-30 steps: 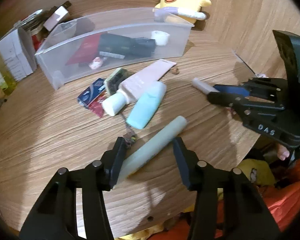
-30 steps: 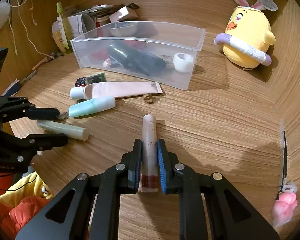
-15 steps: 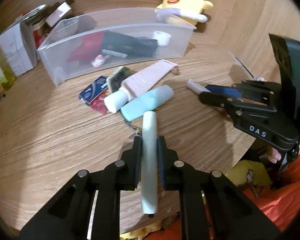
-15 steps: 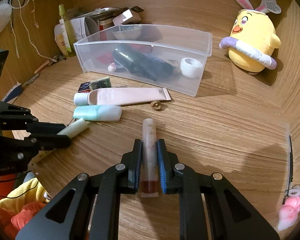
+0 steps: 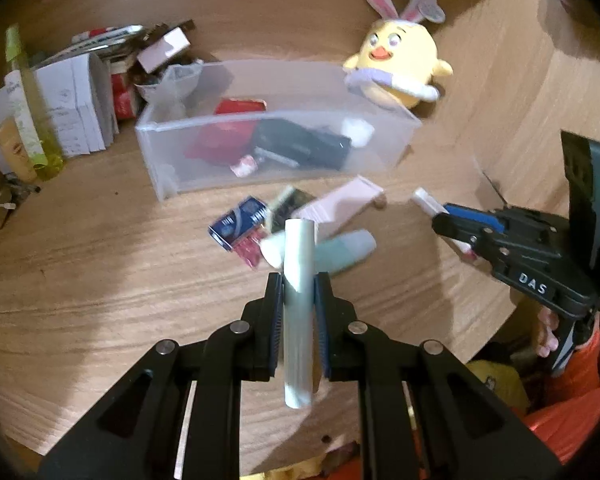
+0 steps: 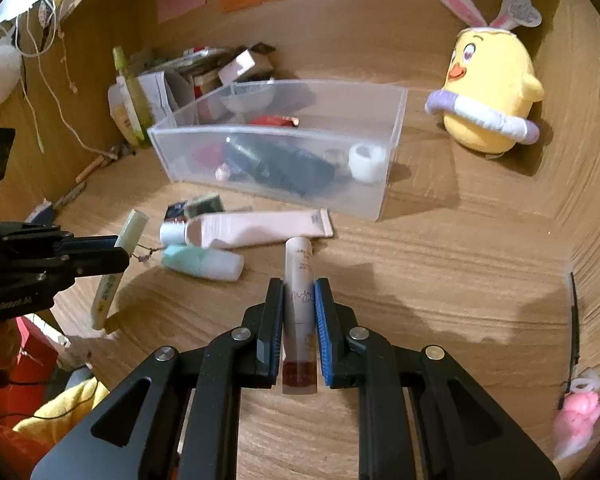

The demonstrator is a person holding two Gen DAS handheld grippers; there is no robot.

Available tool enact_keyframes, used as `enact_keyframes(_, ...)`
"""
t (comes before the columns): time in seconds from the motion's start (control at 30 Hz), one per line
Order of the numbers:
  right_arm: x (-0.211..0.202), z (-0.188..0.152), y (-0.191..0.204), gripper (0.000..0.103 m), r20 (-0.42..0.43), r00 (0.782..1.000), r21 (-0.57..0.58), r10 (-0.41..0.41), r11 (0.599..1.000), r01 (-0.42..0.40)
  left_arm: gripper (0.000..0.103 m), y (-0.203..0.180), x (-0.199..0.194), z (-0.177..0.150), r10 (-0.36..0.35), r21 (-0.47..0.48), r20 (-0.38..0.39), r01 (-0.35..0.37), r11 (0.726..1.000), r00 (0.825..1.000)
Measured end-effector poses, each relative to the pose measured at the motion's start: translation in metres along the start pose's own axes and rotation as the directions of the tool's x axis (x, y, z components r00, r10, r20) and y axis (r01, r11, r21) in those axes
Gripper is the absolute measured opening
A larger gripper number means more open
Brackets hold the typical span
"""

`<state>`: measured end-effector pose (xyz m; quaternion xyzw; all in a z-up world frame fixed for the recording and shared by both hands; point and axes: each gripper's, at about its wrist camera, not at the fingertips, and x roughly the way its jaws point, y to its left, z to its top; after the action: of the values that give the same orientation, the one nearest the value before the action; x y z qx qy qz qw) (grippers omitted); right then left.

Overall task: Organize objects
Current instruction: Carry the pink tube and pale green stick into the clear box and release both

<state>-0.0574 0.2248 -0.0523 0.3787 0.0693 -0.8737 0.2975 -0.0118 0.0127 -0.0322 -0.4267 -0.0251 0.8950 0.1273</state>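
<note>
My left gripper (image 5: 298, 280) is shut on a pale green tube (image 5: 298, 304) and holds it above the table; the tube also shows in the right wrist view (image 6: 118, 264). My right gripper (image 6: 299, 286) is shut on a pink lip-gloss tube (image 6: 299, 300), lifted off the table; its tip shows in the left wrist view (image 5: 426, 202). A clear plastic bin (image 6: 392, 148) holding dark items and a white roll (image 6: 366, 162) stands ahead. A long pink tube (image 6: 260, 226) and a mint bottle (image 6: 202, 264) lie on the table before the bin.
A yellow plush chick (image 6: 488, 96) sits at the back right. Boxes and bottles (image 5: 60, 112) clutter the back left. Small packets (image 5: 240, 222) lie near the bin. A pink hair clip (image 6: 576, 412) lies at the right. The table's front edge (image 5: 460, 344) is close.
Both grippers have risen with their tubes, so the bin and back wall now show from higher up. The left gripper went from open around the green tube to shut on it.
</note>
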Motion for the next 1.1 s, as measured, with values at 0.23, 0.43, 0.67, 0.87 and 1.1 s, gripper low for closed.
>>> enact_keyframes(0.23, -0.004, 0.015, -0.002, 0.014, 0.040, 0.999, 0.021, 0.007, 1.000, -0.008, 0.015, 0.010, -0.002, 0.017, 0.009, -0.031, 0.054, -0.007, 0.999, 0.999)
enact_keyframes(0.43, -0.005, 0.029, 0.001, 0.014, 0.075, 0.997, 0.020, 0.013, 1.000, -0.015, 0.005, 0.017, -0.004, 0.029, -0.002, -0.051, 0.087, 0.006, 0.999, 0.996)
enact_keyframes(0.67, -0.003, 0.045, 0.002, 0.014, 0.102, 0.995, 0.018, 0.022, 1.000, -0.024, 0.005, 0.024, -0.005, 0.042, -0.017, -0.059, 0.112, 0.023, 0.998, 0.994)
enact_keyframes(0.87, -0.001, 0.052, 0.001, 0.014, 0.110, 0.994, 0.013, 0.026, 1.000, -0.028, 0.014, 0.043, 0.010, 0.038, 0.070, -0.076, 0.059, -0.065, 0.995, 0.996)
enact_keyframes(1.1, 0.001, 0.063, -0.001, 0.014, 0.124, 0.992, 0.012, 0.032, 0.999, -0.034, 0.041, 0.115, -0.008, 0.033, 0.164, -0.235, 0.070, -0.144, 0.961, 0.984)
